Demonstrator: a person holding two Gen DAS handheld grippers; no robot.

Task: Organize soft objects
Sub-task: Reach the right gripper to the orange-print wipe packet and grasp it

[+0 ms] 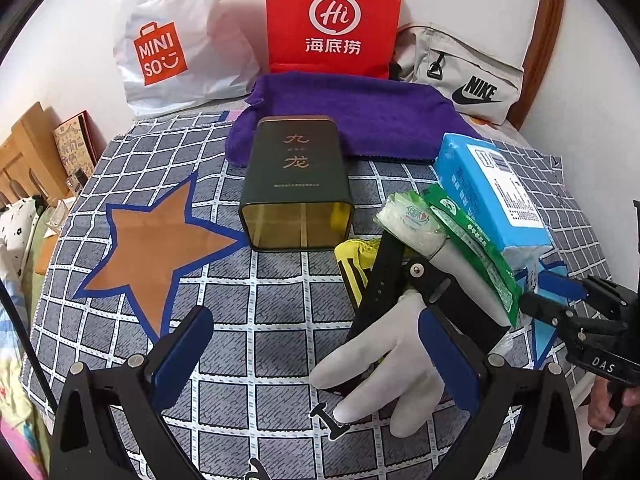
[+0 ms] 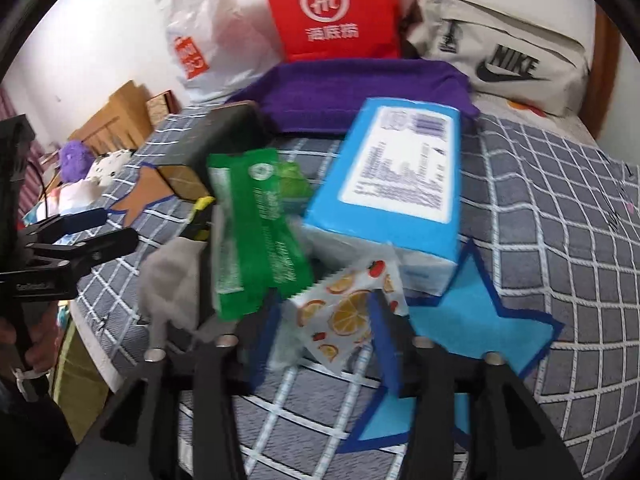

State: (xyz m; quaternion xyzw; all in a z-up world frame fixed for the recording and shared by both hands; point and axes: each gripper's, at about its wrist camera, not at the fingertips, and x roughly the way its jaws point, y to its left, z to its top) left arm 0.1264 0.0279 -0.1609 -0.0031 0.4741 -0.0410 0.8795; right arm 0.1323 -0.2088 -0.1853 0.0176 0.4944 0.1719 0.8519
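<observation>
A pile of soft things lies on the checked cloth: a white glove [image 1: 384, 364], a green packet [image 1: 472, 248], a blue tissue pack [image 1: 492, 196], a small wrapped tissue pack [image 1: 408, 220] and a yellow-black strap [image 1: 354, 268]. My left gripper [image 1: 320, 360] is open, its right finger over the glove. In the right wrist view my right gripper [image 2: 324, 340] has its jaws closed in on a fruit-print packet [image 2: 344, 308], below the blue tissue pack [image 2: 392, 184] and the green packet [image 2: 256, 232]. The view is blurred. The glove [image 2: 172, 280] lies left.
A dark tin [image 1: 296, 184] lies open-ended beside an orange star patch [image 1: 156, 240]. A purple towel [image 1: 352, 116], a Miniso bag [image 1: 168, 40], a red paper bag [image 1: 332, 16] and a Nike pouch [image 1: 464, 68] sit at the back. A blue star patch [image 2: 472, 312] lies right.
</observation>
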